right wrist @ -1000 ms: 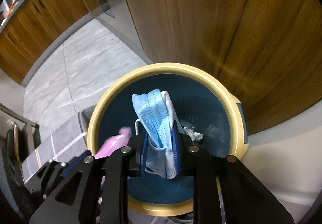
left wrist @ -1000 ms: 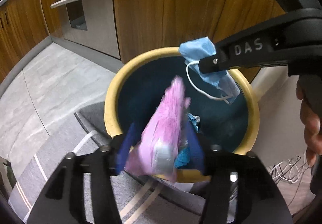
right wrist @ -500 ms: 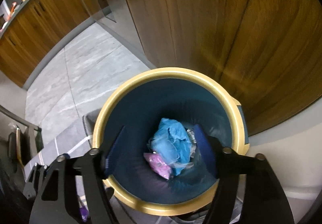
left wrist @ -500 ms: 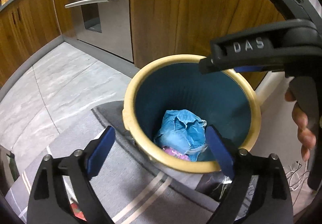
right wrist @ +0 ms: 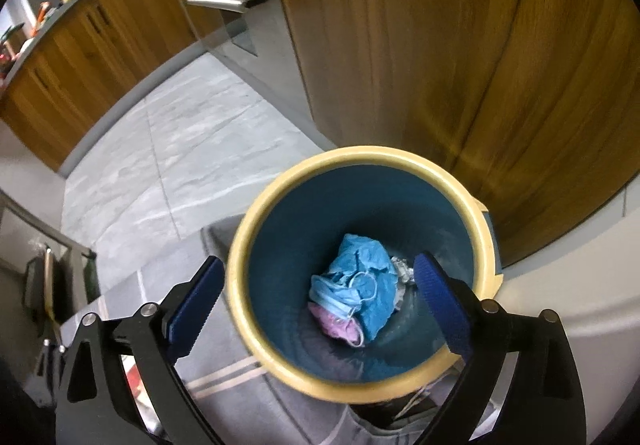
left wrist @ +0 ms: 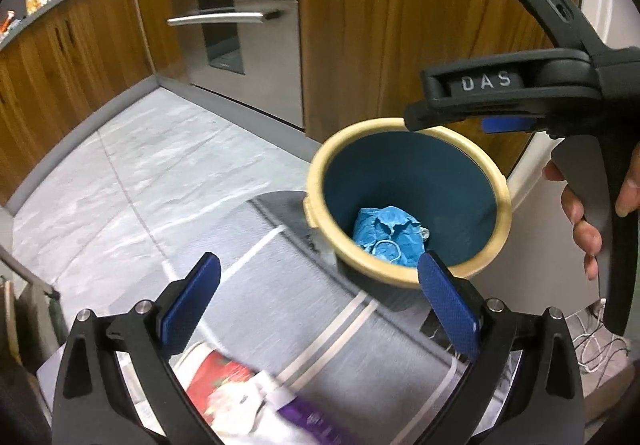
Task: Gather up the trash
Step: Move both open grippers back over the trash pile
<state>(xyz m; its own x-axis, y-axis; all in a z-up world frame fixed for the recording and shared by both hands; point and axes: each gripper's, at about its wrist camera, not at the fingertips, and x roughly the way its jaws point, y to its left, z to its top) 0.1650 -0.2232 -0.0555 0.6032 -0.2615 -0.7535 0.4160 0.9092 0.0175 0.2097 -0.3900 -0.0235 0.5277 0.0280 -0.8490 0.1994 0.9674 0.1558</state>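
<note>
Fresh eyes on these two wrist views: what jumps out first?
The bin, cream rim and dark blue inside, stands on the floor by the wooden cabinet. At its bottom lie a crumpled blue face mask and a pink wrapper. The left tool and right tool are empty, jaws opening; more litter lies on the grey rug.

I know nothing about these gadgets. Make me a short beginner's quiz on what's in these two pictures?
1. True or false: the left gripper holds a piece of trash.
2. What lies on top of the pile in the bin?
A. a banana peel
B. a blue face mask
C. a glass bottle
3. Fill in: the bin's rim is cream and its inside is ____.

Key:
1. False. Its jaws are opening and nothing is between the fingers.
2. B, the blue face mask, over a pink wrapper.
3. Blue.
</note>
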